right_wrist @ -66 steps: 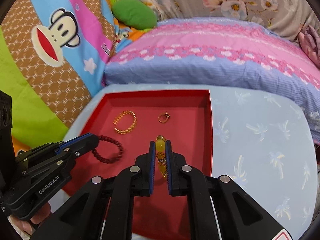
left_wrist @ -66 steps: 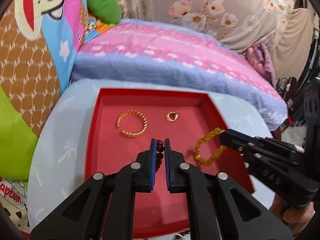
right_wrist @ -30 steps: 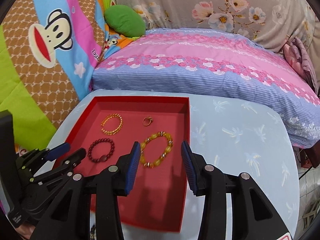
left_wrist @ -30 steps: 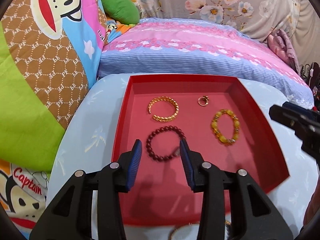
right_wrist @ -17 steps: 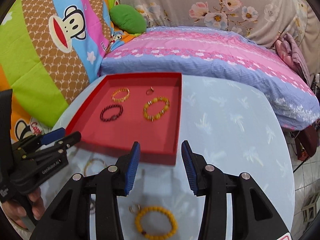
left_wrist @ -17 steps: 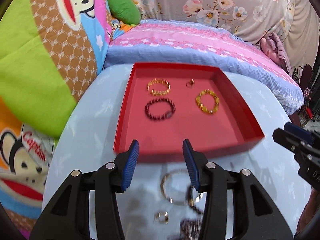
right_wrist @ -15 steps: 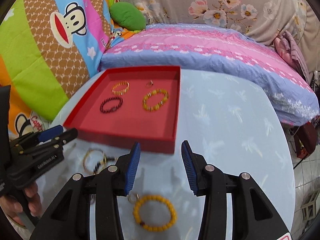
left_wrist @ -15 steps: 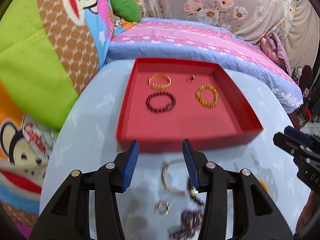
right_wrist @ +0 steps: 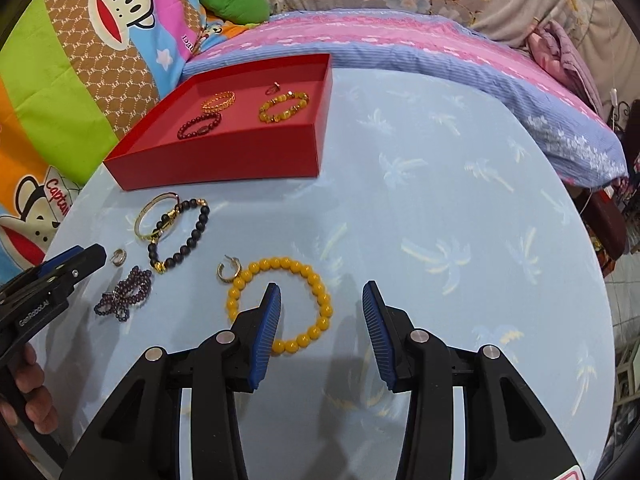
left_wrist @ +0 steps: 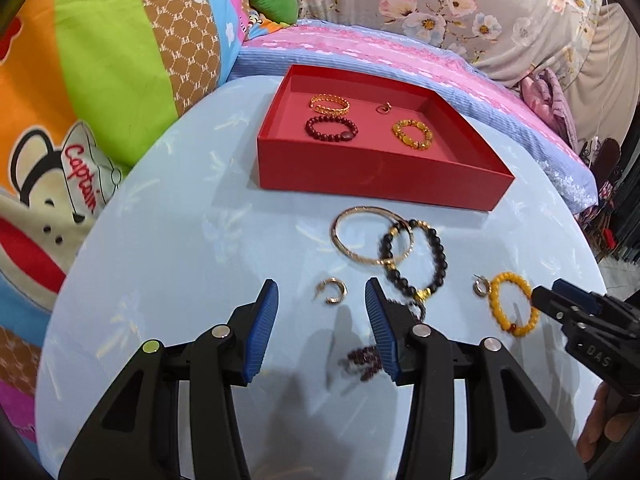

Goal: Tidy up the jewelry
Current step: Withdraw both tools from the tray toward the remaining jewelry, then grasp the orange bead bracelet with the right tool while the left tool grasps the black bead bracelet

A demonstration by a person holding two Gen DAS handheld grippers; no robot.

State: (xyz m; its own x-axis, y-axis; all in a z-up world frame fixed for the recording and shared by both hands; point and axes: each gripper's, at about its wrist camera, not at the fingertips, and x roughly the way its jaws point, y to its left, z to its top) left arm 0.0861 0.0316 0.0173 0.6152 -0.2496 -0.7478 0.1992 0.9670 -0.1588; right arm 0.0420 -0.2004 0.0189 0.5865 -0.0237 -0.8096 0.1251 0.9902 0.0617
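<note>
A red tray (left_wrist: 380, 184) (right_wrist: 224, 160) at the table's far side holds a gold cuff (left_wrist: 330, 105), a dark red bead bracelet (left_wrist: 331, 129), a yellow bead bracelet (left_wrist: 412, 134) and a small ring (left_wrist: 383, 108). Loose on the table lie a thin gold bangle (left_wrist: 372, 240), a black bead bracelet (left_wrist: 414, 258), a small hoop earring (left_wrist: 331, 291), a purple bead piece (right_wrist: 124, 294), a silver hoop (right_wrist: 229, 270) and a yellow bead bracelet (right_wrist: 280, 306). My left gripper (left_wrist: 318, 316) is open above the small hoop earring. My right gripper (right_wrist: 322, 312) is open over the yellow bracelet's right side.
The round table (right_wrist: 440, 220) wears a pale blue cloth with palm prints. Behind it lie a pink and blue pillow (right_wrist: 400, 40) and cartoon monkey bedding (left_wrist: 100, 80). The table's right half carries no jewelry. A hand (right_wrist: 28, 376) holds the left gripper.
Both grippers let go of the bracelets in the tray, opened, and drew back toward the near side of the table. The loose jewelry has come into view beneath them.
</note>
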